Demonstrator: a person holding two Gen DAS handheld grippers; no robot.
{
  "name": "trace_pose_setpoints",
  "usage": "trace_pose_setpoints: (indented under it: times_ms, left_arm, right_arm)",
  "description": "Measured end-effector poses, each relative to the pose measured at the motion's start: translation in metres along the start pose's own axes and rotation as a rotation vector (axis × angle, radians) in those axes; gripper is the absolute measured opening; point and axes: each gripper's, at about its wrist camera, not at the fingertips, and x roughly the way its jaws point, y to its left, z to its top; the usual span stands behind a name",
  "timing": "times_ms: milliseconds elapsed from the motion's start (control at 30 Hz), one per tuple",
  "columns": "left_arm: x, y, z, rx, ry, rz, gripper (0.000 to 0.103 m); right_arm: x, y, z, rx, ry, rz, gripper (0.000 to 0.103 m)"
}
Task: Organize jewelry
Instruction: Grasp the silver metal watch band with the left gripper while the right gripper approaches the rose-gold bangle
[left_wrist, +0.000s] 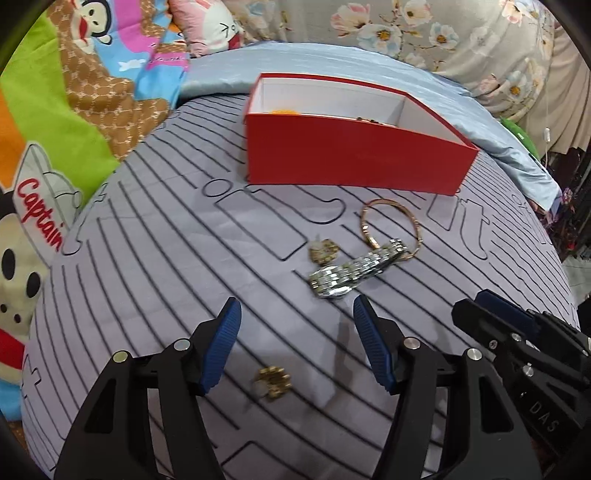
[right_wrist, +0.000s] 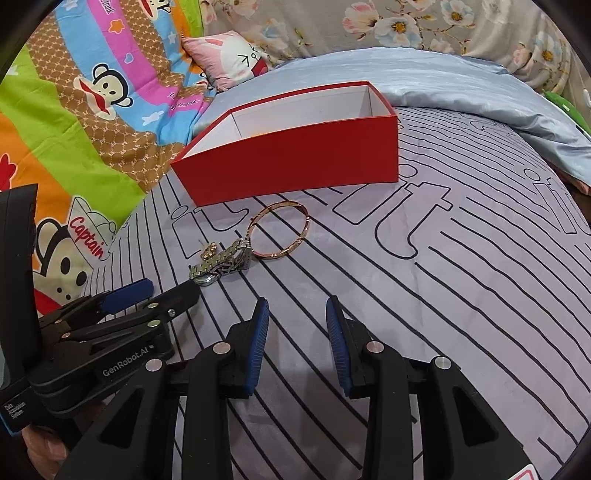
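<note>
A red box (left_wrist: 351, 155) with a white inside stands on the striped grey bedsheet; small items show inside it. In front of it lie a rose-gold bangle (left_wrist: 388, 206), a silver watch (left_wrist: 354, 273) and a gold earring (left_wrist: 324, 251). A second gold earring (left_wrist: 272, 382) lies between the fingers of my open left gripper (left_wrist: 297, 310), low on the sheet. In the right wrist view the box (right_wrist: 295, 166), bangle (right_wrist: 280, 230), watch (right_wrist: 221, 264) and an earring (right_wrist: 209, 251) lie ahead of my open, empty right gripper (right_wrist: 297, 314). The left gripper (right_wrist: 147, 295) shows at the left there.
Cartoon-print bedding (left_wrist: 74, 110) lies to the left. A light blue sheet (left_wrist: 369, 62) and floral fabric (left_wrist: 443, 33) lie behind the box. The bed's right edge drops off near dark clutter (left_wrist: 569, 206).
</note>
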Motion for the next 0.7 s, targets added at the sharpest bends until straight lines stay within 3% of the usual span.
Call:
trace_pose_setpoints:
  times_ms: [367, 467, 533, 667, 700]
  left_arm:
    - [0.024, -0.015, 0.021, 0.105, -0.001, -0.058, 0.067]
    - [0.022, -0.017, 0.021, 0.098, -0.010, -0.068, 0.056]
    - [0.021, -0.020, 0.018, 0.102, -0.016, -0.073, 0.043]
    - [0.015, -0.019, 0.016, 0.087, -0.033, -0.085, 0.035]
    - [0.012, -0.018, 0.015, 0.082, -0.049, -0.086, 0.028]
  right_arm:
    - [0.000, -0.013, 0.007, 0.030, -0.009, 0.000, 0.032]
    - [0.001, -0.014, 0.008, 0.032, -0.008, 0.002, 0.032]
    - [0.003, -0.014, 0.008, 0.033, -0.005, 0.005, 0.032]
    - [0.007, -0.013, 0.010, 0.031, -0.001, 0.003, 0.031]
    - [0.008, -0.013, 0.012, 0.030, 0.000, 0.004, 0.031]
